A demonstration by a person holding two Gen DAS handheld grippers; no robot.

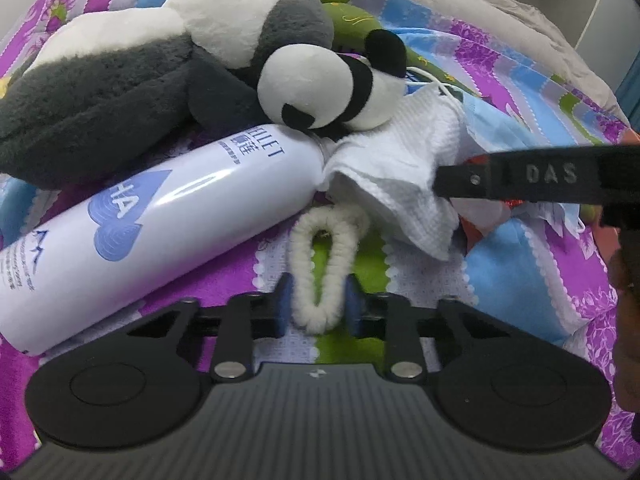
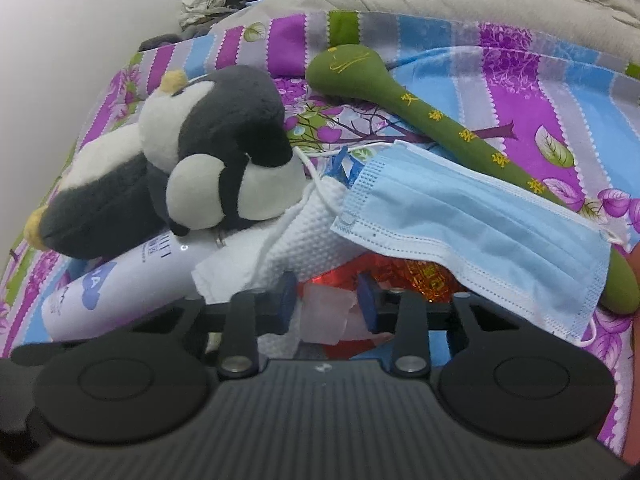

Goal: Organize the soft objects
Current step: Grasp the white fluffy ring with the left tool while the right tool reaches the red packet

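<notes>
My left tool was pinching the near end of a fluffy white hair loop, its blue pads pressed against both sides of the loop, which lay stretched away from me on the patchwork bedspread. Just left of that tool lay a white spray bottle on its side, its far end touching a small panda plush. Behind the bottle sprawled a large grey-and-white penguin plush. Ahead and to the right of the tool sat a crumpled white waffle cloth, with one finger of my other tool reaching across it from the right.

My right tool stood narrowed around a pale pink translucent wrapper; I could not tell whether its pads truly gripped it. Shiny red foil lay just ahead of that tool, under a blue face mask to the right. Beyond the mask, a green fabric massage stick ran diagonally across the bedspread. The white cloth lay ahead to the left of this tool.
</notes>
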